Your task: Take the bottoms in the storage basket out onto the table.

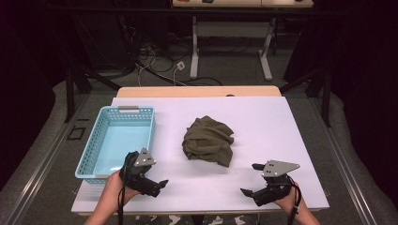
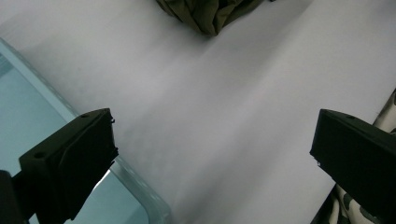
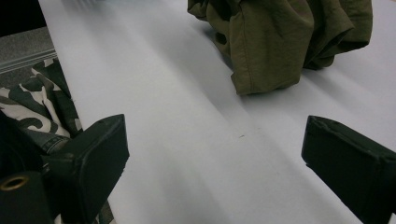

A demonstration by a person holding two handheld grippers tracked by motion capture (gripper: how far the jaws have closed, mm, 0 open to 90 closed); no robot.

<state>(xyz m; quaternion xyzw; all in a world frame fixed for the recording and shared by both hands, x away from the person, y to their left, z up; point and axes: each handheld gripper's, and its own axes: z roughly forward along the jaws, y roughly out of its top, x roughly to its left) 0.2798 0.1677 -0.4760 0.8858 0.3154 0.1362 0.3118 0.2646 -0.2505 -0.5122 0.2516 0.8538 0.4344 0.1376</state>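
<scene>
On the white table [image 1: 263, 122] in the high view, the olive cloth [image 1: 208, 140] lies crumpled in a loose heap near the middle, well apart from both grippers and to the right of the light-blue basket [image 1: 96, 140], which is empty. The left gripper [image 1: 157, 185] rests at the near edge just beside the basket's near right corner, jaws parted and holding nothing. The right gripper [image 1: 251, 180] sits at the near right, jaws likewise spread wide and holding nothing. The cloth lies ahead of both, between their lines of reach.

From the left gripper view, the two black jaws stand far apart over bare table. The cloth [image 2: 210, 14] shows at the top edge, well ahead; the basket's rim [image 2: 140, 191] runs just beside the left jaw.

From the right gripper view, the jaws are open with bare table between them. The cloth [image 3: 280, 42] lies ahead and slightly to the right, a hemmed fold hanging down at its near side.

Handling judgement: the cloth appears light, soft and limp — it will sag and unfold when lifted, with no risk of breakage. A single layer may slip out of the jaws. The near hemmed fold or a thick bunched ridge on top offers the firmest hold — pinch several layers at once.
</scene>
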